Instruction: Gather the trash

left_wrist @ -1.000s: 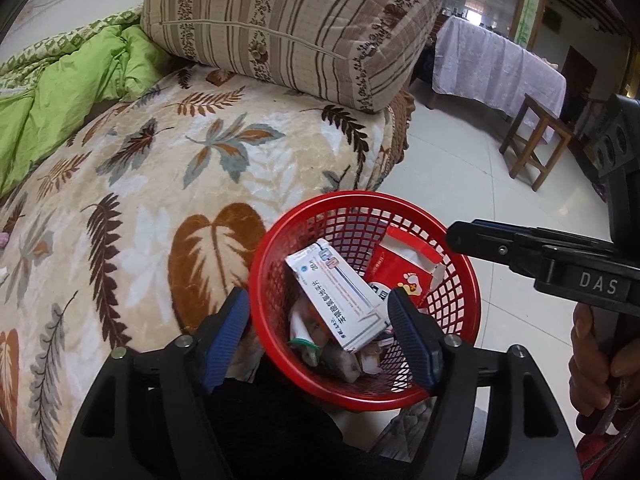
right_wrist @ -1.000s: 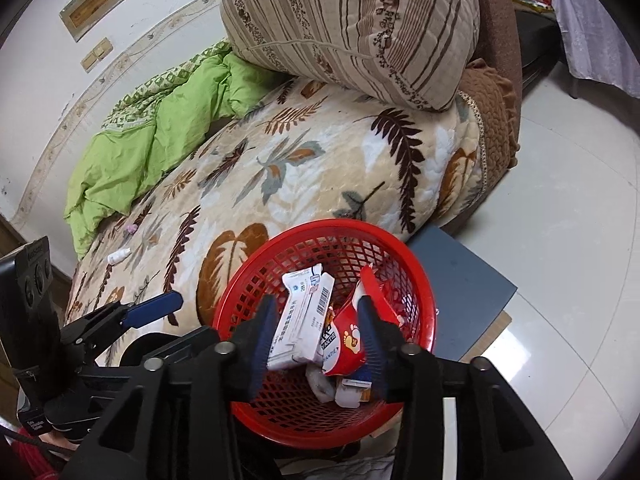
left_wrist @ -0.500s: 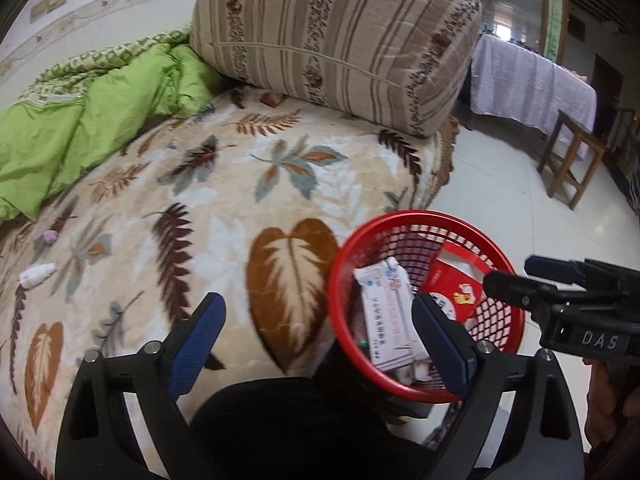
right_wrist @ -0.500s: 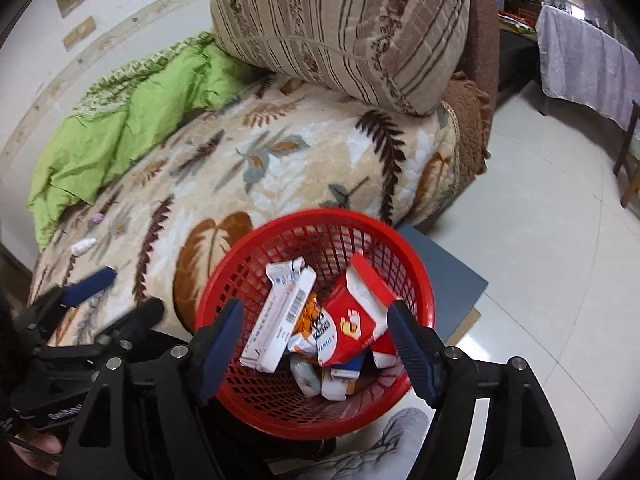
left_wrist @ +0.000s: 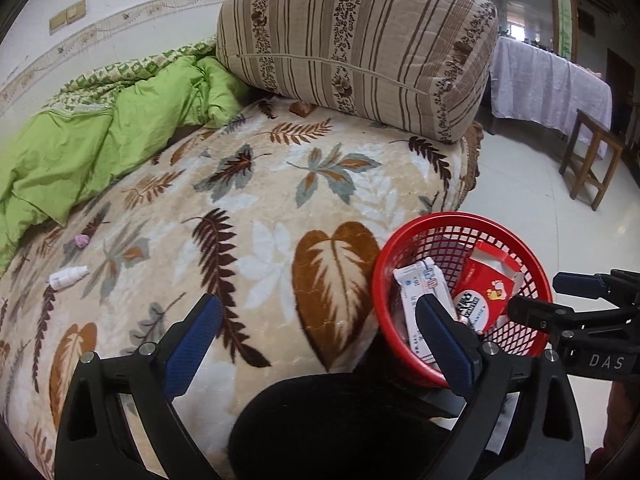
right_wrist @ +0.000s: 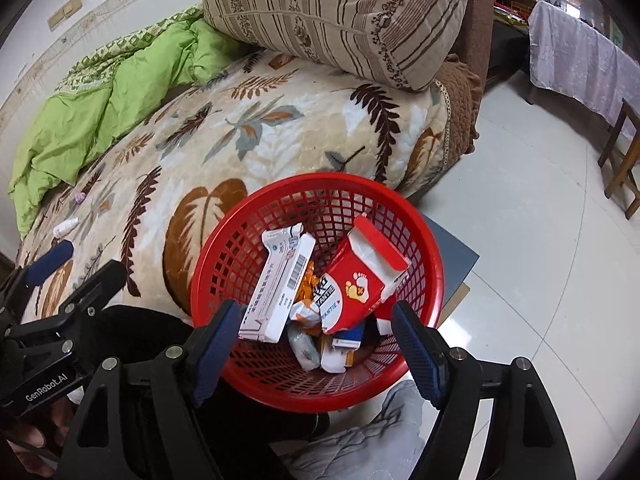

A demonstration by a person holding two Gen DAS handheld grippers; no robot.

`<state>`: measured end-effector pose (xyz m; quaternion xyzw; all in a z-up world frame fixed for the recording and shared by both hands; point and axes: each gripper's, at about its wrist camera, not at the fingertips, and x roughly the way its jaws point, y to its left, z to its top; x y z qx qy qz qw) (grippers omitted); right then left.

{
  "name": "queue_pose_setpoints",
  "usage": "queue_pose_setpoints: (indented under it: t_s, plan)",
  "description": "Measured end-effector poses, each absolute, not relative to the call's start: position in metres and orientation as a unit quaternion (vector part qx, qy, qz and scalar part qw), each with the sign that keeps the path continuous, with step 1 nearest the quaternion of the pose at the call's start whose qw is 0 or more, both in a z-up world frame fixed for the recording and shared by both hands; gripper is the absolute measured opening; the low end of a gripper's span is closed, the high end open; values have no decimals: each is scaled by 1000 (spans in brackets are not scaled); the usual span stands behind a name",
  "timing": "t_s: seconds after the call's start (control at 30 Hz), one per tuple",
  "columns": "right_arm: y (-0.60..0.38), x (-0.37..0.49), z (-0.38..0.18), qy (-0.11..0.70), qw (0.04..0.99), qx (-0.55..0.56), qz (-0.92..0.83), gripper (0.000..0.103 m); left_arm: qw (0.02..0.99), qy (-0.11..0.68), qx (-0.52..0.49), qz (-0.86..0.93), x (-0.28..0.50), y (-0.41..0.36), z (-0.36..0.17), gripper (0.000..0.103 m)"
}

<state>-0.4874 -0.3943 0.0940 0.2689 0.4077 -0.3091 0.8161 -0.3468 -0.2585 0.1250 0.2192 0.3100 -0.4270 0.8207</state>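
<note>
Since a second ago your left tool (left_wrist: 316, 320) has been swinging away from the round red plastic mesh basket (left_wrist: 524, 236) toward the leaf-patterned blanket on the bed (left_wrist: 280, 184), and the white carton and red pouch are lying released inside the basket. Both tools are spreading their jaws, nothing between them; the right tool (right_wrist: 316, 330) is hovering over the basket. The next piece of trash, a small white dropper bottle (left_wrist: 67, 277), is lying far left of the basket, nearer your left tool, with a tiny pink scrap (left_wrist: 82, 241) just beyond it. Its long axis is running left-right, the tip pointing toward the basket.
</note>
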Motion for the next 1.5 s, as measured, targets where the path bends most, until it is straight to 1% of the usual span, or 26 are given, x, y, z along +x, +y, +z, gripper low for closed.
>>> queue_pose_setpoints:
  t_s: [0.3, 0.57, 0.6, 0.63, 0.67, 0.73, 0.87, 0.97, 1.1, 1.17, 1.2, 1.23, 1.3, 1.37, 1.5]
  plan:
    - [-387, -482, 99, 410, 821, 264, -297, 80, 828, 315, 199, -418, -334, -240, 130, 97]
    - [-363, -476, 123, 386, 842, 194, -322, 81, 849, 307, 179, -390, -324, -211, 138, 97]
    - [-362, -475, 124, 385, 844, 187, -324, 82, 854, 303, 178, -383, -323, -207, 140, 98]
    - [-359, -473, 126, 386, 845, 178, -324, 87, 859, 301, 176, -374, -321, -203, 141, 99]
    - [-356, -471, 128, 385, 846, 171, -326, 89, 863, 300, 173, -369, -320, -200, 142, 100]
    - [-353, -469, 131, 381, 848, 162, -331, 89, 871, 295, 166, -357, -317, -193, 144, 101]
    - [-346, -463, 136, 383, 845, 137, -346, 95, 882, 287, 159, -339, -314, -182, 150, 101]
    - [-343, -460, 142, 385, 842, 131, -354, 95, 893, 271, 168, -317, -315, -179, 159, 101]
    - [-335, -459, 160, 358, 833, 94, -412, 95, 905, 244, 164, -307, -320, -171, 175, 101]
    - [-323, -464, 175, 312, 836, 50, -449, 95, 905, 238, 166, -310, -322, -169, 181, 101]
    - [-318, -467, 181, 288, 838, 40, -462, 96, 907, 232, 170, -309, -325, -168, 184, 101]
    - [-313, -473, 186, 261, 841, 36, -473, 103, 909, 226, 172, -304, -327, -167, 187, 101]
    - [-307, -479, 189, 235, 851, 45, -467, 102, 916, 215, 172, -293, -334, -164, 189, 101]
    - [-306, -481, 184, 244, 861, 74, -441, 102, 917, 209, 176, -290, -339, -162, 188, 101]
    - [-301, -487, 177, 259, 862, 91, -425, 102, 917, 187, 199, -289, -353, -160, 183, 101]
